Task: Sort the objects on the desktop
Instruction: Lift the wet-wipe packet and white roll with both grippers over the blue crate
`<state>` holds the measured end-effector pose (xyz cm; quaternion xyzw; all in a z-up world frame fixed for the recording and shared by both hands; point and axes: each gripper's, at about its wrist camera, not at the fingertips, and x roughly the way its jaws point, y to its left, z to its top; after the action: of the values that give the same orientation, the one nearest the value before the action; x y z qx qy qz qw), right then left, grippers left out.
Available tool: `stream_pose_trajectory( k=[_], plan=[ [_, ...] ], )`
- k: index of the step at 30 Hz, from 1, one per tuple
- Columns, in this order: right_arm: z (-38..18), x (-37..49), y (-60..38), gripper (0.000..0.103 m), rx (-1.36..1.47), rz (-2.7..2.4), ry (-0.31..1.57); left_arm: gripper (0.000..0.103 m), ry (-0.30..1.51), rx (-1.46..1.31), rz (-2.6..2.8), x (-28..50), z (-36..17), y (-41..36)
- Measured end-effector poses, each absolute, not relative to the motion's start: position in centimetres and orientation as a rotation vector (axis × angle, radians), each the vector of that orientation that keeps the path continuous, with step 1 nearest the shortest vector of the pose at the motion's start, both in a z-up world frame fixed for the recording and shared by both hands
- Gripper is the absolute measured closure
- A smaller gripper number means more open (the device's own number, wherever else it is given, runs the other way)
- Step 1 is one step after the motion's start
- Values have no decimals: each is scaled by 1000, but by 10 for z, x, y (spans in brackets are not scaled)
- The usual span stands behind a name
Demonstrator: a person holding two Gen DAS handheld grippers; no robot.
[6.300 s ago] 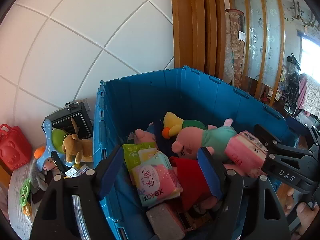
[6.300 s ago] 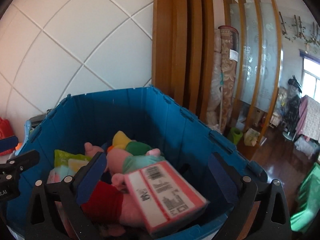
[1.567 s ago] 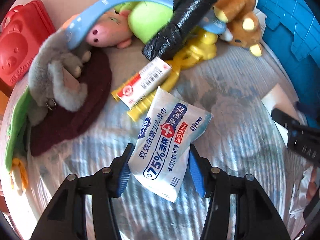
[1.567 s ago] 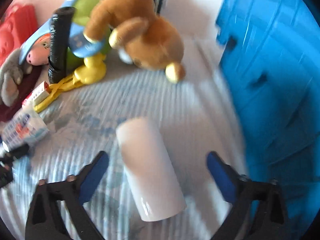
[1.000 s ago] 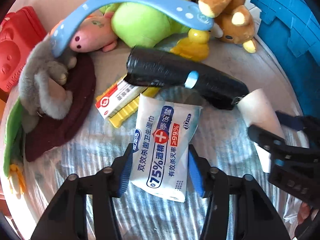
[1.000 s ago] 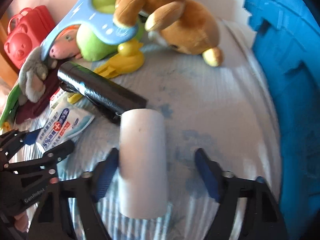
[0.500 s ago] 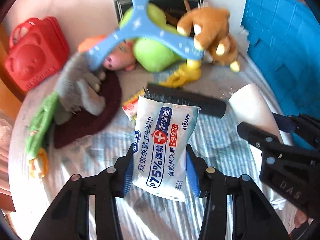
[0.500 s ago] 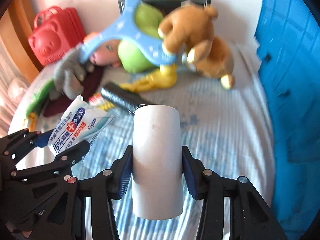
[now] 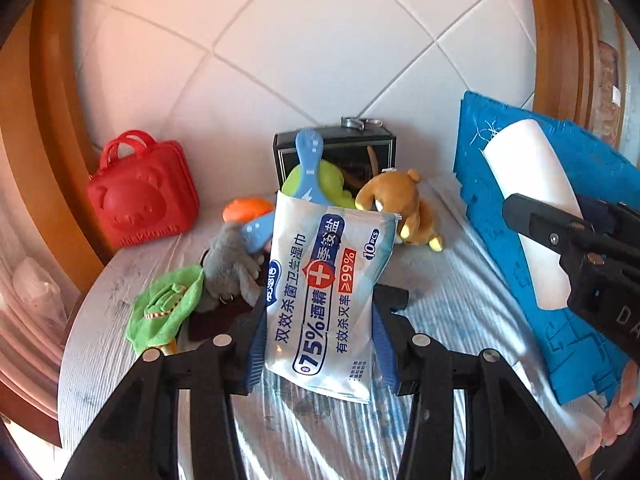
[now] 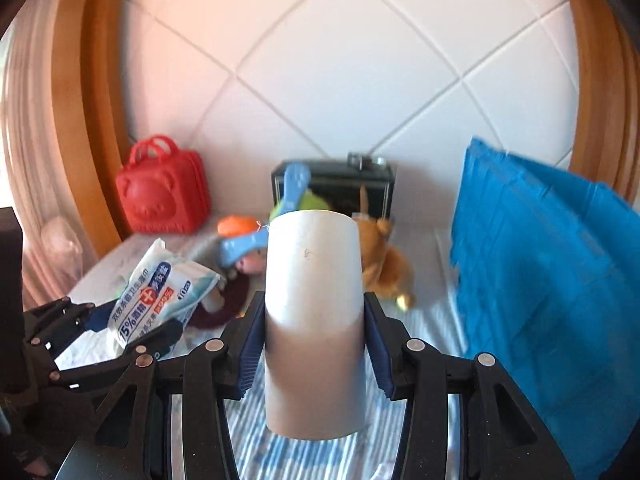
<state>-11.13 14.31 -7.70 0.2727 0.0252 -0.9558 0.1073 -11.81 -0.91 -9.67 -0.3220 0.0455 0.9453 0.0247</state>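
White roll (image 10: pixel 314 320) and wipes pack (image 9: pixel 324 296), each gripper-pinched, now higher off the table (image 9: pixel 440 312).

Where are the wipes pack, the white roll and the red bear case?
wipes pack (image 9: pixel 324 300), left wrist view, middle of the printed front.
white roll (image 10: pixel 314 320), right wrist view, curved side between the fingers.
red bear case (image 9: pixel 138 200), left wrist view, embossed bear face.

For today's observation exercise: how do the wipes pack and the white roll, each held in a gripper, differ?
The wipes pack is flat, soft and printed; the white roll is a plain, rigid-looking cylinder. The pack sits in the left gripper, the roll in the right gripper. Both are clamped between blue fingers, off the table.
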Motion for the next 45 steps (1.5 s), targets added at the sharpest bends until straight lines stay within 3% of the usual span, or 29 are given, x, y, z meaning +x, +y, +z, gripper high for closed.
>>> stream_pose_trajectory(
  k=[11, 19, 24, 32, 45],
  plan=[
    [20, -37, 207, 57, 418, -2994, 61, 58, 142, -611, 2909, -73, -9, 66],
    [50, -20, 305, 57, 349, -3169, 43, 58, 142, -495, 2802, -57, 28, 163],
    [42, -19, 377, 57, 457, -3259, -9, 58, 144, -497, 2718, -48, 36, 231],
    [9, -18, 461, 57, 679, -3373, 77, 58, 259, -625, 2626, -41, 17, 320],
    [-34, -41, 505, 57, 915, -3342, 186, 57, 345, -805, 2609, -54, -17, 361]
  ],
)
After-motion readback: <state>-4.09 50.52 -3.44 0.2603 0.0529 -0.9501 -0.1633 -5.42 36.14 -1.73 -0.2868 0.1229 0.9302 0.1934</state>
